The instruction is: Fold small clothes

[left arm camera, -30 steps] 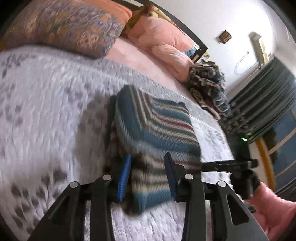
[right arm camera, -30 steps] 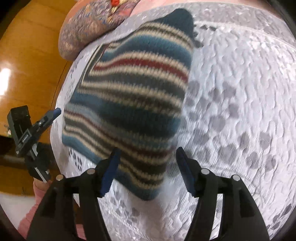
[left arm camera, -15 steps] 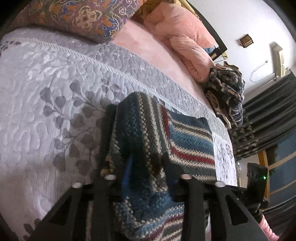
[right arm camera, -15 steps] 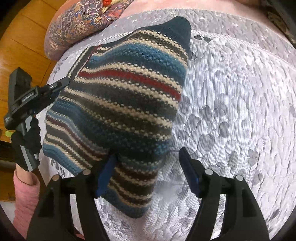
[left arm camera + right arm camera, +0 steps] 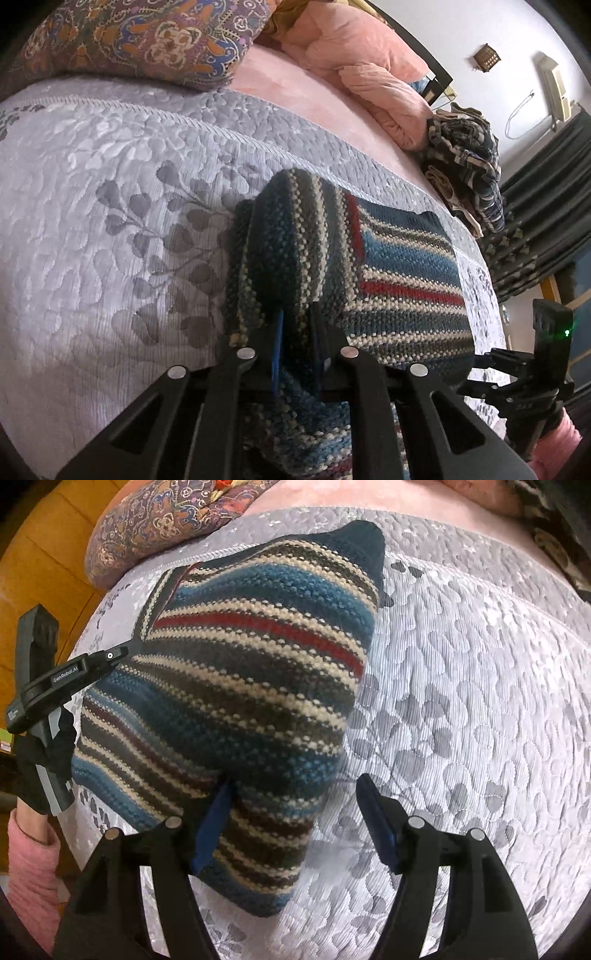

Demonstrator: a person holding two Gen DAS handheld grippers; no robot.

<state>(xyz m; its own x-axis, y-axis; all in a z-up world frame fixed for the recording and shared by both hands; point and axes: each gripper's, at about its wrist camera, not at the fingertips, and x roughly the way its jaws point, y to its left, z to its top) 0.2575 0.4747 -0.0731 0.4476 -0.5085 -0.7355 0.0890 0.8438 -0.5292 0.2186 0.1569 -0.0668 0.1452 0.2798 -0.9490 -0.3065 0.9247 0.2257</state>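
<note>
blue, cream and red striped knitted garment (image 5: 236, 701) lay partly folded on grey quilted bed (image 5: 480, 701); left claw (image 5: 295, 354) pinched one edge, right claw (image 5: 295, 827) gaped wide; final fold likely remained.

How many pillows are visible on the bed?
3 at the bed's head: a patterned pillow nearest the quilt, then two pink pillows farther along; others may lie out of frame.
</note>
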